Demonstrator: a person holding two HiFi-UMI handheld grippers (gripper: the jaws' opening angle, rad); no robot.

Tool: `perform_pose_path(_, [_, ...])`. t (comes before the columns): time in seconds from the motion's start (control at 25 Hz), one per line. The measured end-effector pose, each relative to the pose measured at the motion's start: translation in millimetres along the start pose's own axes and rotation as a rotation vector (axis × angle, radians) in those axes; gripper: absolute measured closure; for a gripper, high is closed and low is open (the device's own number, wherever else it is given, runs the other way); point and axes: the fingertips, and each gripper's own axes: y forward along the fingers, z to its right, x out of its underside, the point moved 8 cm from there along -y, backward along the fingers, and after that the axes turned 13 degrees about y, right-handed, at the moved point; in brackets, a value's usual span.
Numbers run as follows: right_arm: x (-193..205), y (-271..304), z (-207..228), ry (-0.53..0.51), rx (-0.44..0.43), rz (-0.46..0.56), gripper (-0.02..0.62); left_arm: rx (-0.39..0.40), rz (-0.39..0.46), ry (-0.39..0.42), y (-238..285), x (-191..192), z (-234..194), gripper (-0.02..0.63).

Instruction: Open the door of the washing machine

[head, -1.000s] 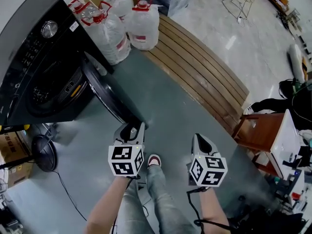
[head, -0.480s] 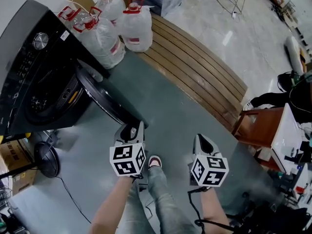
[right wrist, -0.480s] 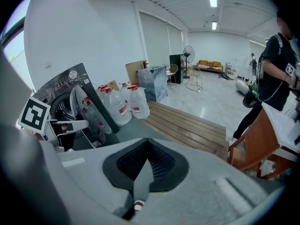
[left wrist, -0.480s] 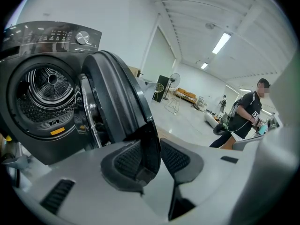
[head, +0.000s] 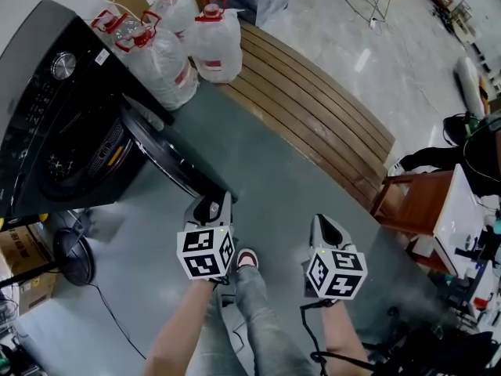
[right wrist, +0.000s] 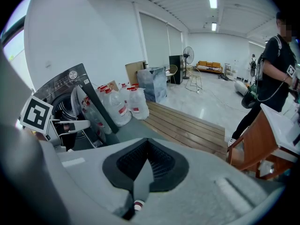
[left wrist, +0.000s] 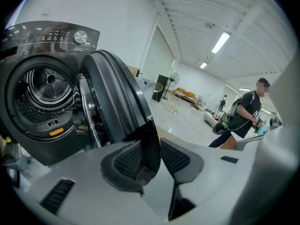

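The black washing machine (head: 47,92) stands at the upper left with its round door (head: 168,159) swung wide open toward me. My left gripper (head: 211,207) is at the door's free edge. In the left gripper view the door (left wrist: 117,97) rises between the two pads, and my left gripper (left wrist: 149,156) is shut on its dark rim. The steel drum (left wrist: 44,90) shows behind the door. My right gripper (head: 323,227) hangs to the right over the grey floor, away from the machine. In its own view the right gripper (right wrist: 148,159) is shut, pads together, holding nothing.
Several large water bottles (head: 184,37) stand right of the machine. A slatted wooden platform (head: 313,116) runs diagonally behind. A wooden stool (head: 411,210) sits at right, a floor fan (head: 74,253) at lower left. A person (right wrist: 274,69) stands at far right. My shoe (head: 247,258) is between the grippers.
The head view has shifted a little, so the machine sits lower left in the picture. Both grippers keep their places and the door stands open as before.
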Motion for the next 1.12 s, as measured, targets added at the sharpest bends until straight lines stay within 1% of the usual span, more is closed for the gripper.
perform_pose_path(0.28, [2.4, -3.7, -10.2, -0.021, -0.009, 0.001, 0.591, 0.016, 0.008, 0.013, -0.3, 0.4, -0.1, 0.477])
perform_pose_path(0.44, [5.2, -7.3, -16.8, -0.037, -0.014, -0.006, 0.591, 0.05, 0.013, 0.03, -4.7, 0.4, 3.8, 0.477])
perform_pose_path(0.72, [4.7, -2.3, -46.1, -0.093, -0.068, -0.019, 0.591, 0.072, 0.016, 0.032, -29.2, 9.1, 10.4, 0.477])
perform_pose_path(0.8, [2.3, -0.3, -59.9, -0.114, -0.096, -0.022, 0.591, 0.057, 0.02, 0.02, -44.1, 10.6, 4.4, 0.477])
perform_pose_path(0.88, [-1.3, 1.8, -76.7, -0.14, -0.128, -0.023, 0.591, 0.025, 0.034, 0.007, -63.9, 8.5, -7.7, 0.479])
perform_pose_path(1.0, [-7.9, 3.7, -106.6, -0.185, -0.174, -0.026, 0.591, -0.043, 0.069, -0.004, -101.4, -1.7, -34.9, 0.493])
perform_pose_path(1.12, [-15.4, -4.2, -142.4, -0.225, -0.23, -0.028, 0.591, -0.125, 0.095, -0.011, -154.9, -15.4, -65.1, 0.51])
